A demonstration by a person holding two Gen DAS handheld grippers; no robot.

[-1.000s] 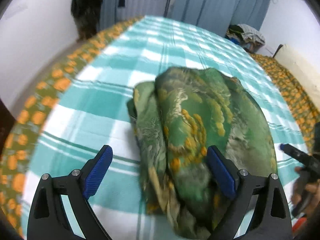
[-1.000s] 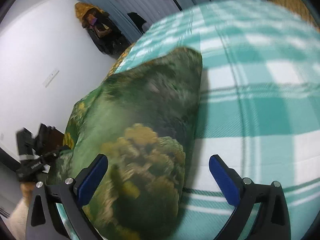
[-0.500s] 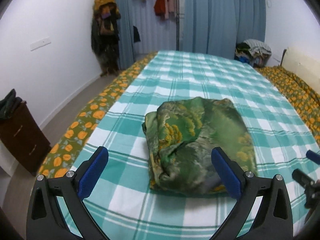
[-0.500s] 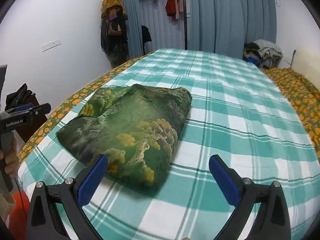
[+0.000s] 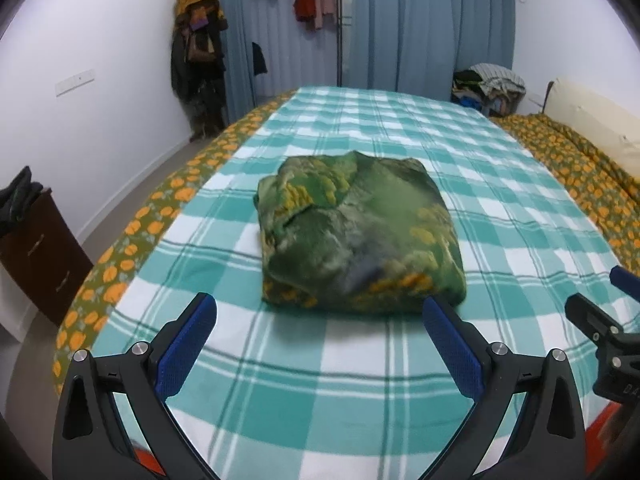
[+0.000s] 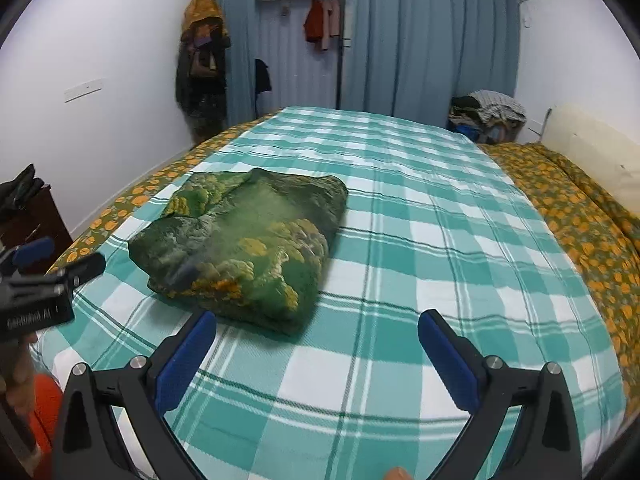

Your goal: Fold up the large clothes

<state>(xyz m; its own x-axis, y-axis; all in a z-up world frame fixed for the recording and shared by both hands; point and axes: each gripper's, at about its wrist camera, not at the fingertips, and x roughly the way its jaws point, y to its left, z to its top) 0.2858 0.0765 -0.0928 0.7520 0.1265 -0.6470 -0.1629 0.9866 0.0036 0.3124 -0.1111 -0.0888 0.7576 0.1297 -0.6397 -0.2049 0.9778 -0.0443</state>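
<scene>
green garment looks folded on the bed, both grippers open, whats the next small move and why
Probably keep both clear and leave the bundle alone. The green garment lies as a compact folded stack on the checked blanket, and the left hand-held gripper and right hand-held gripper are open, short of it, holding nothing.

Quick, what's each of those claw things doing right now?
Left gripper: open, holding nothing.
Right gripper: open, holding nothing.

- White lettering on the black plastic body of the left gripper [image 6: 36, 300], seen at the left edge of the right wrist view; blurred, it appears to read "GenRobot AI".
- Partial white letters on the black right gripper [image 5: 618, 364]; illegible.
</scene>
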